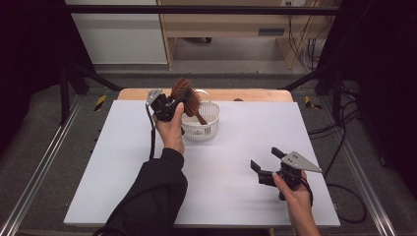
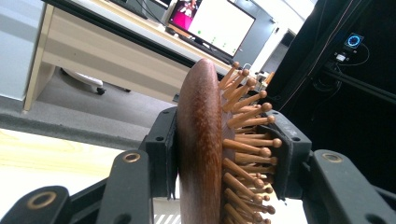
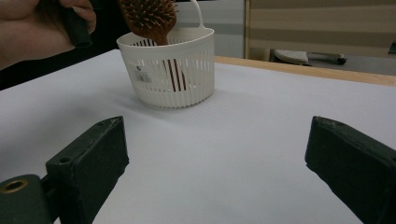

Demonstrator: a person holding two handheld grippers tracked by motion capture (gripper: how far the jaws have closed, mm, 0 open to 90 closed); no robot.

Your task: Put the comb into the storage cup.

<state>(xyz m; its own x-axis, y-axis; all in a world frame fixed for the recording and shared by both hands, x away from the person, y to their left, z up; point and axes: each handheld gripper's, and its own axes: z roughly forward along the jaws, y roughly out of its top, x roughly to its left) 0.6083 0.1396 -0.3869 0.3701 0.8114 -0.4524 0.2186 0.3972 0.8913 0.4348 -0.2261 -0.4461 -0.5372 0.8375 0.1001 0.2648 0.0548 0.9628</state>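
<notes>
A brown wooden hairbrush (image 1: 187,97) with knobbed wooden bristles stands tilted, its handle down inside a white slotted basket (image 1: 206,129) at the table's far middle. My left gripper (image 1: 173,104) is shut on the brush head, one pad on the smooth back, the other against the bristles (image 2: 247,140). In the right gripper view the hairbrush (image 3: 152,18) rises out of the basket (image 3: 170,74), beside the left hand. My right gripper (image 1: 268,160) rests near the table's front right, jaws wide apart with nothing between them.
A white sheet (image 1: 231,167) covers the wooden table. A desk (image 1: 231,29) and cables stand beyond the far edge. Black frame rails run along both sides.
</notes>
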